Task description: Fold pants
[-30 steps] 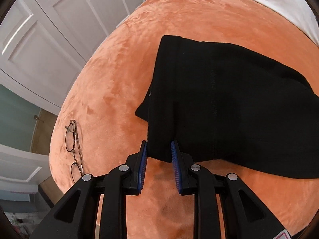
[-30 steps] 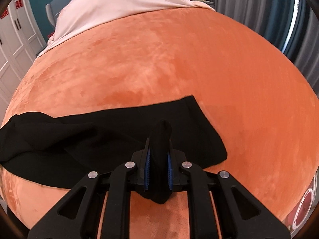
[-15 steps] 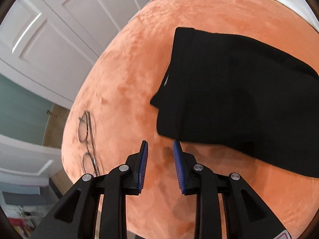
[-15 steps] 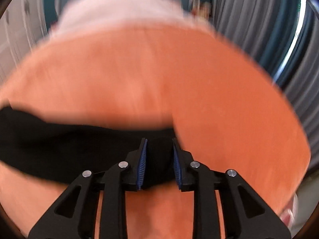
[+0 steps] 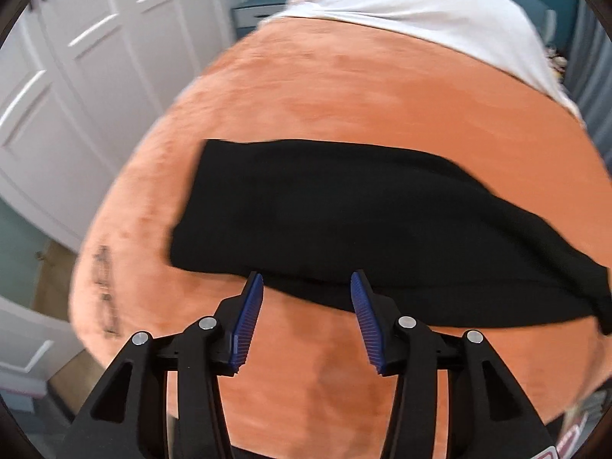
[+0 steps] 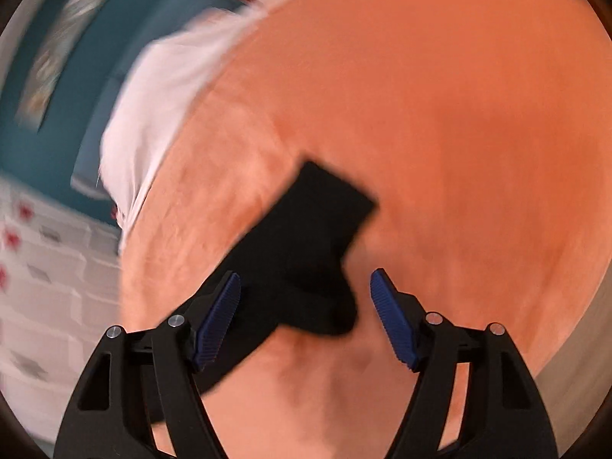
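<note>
Black pants (image 5: 344, 225) lie folded in a long band across an orange plush bed cover (image 5: 344, 88). My left gripper (image 5: 306, 287) is open and empty, just short of the pants' near edge. In the right wrist view the pants' end (image 6: 306, 244) lies on the cover between and beyond the blue pads; a corner rests between the jaws untouched. My right gripper (image 6: 306, 287) is wide open. Both views are blurred by motion.
A pair of glasses (image 5: 105, 294) lies on the cover near its left edge. White bedding (image 5: 440, 11) covers the far end of the bed. White wardrobe doors (image 5: 76, 57) stand to the left. The bed edge is close below both grippers.
My right gripper has opened and let go of the pants' end, and swung round. My left gripper has opened wider and pulled back from the pants' edge.
</note>
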{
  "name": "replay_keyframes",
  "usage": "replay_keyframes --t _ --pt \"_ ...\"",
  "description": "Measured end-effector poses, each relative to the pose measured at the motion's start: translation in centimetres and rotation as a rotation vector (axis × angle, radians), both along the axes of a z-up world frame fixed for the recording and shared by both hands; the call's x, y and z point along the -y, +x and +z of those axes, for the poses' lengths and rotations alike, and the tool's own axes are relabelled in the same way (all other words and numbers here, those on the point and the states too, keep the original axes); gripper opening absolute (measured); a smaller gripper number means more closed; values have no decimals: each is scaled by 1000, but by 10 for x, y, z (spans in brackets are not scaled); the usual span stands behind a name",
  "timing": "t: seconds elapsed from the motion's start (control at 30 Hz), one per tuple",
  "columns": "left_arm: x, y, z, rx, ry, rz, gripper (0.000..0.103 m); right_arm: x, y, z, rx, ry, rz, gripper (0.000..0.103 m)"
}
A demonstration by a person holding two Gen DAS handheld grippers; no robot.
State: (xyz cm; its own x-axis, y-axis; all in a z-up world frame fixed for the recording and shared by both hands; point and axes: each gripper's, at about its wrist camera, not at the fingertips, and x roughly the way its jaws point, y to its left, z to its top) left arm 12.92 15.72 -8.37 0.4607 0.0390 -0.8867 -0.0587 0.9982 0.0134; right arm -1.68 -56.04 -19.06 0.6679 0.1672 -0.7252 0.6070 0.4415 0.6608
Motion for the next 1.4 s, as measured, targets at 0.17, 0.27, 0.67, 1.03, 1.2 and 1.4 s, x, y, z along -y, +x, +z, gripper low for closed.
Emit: replay_keyframes --t 0.17,0.27,0.67,1.03,1.2,1.4 --pt "47 -8 0 -10 -100 -55 47 -3 40 -47 -198 70 35 45" --pt "66 -13 2 -7 -89 -80 47 -16 72 -38 -241 -34 130 13" --pt "72 -27 -7 -28 -95 -73 59 -29 85 30 -305 -811 197 53" --pt "47 -24 -28 -78 -89 -1 65 -84 60 17 -21 -328 188 56" --pt "32 -21 -45 -109 -115 34 68 -143 79 -5 81 -40 258 54" --pt "-11 8 -67 -142 -275 158 68 -244 119 -24 58 16 383 54"
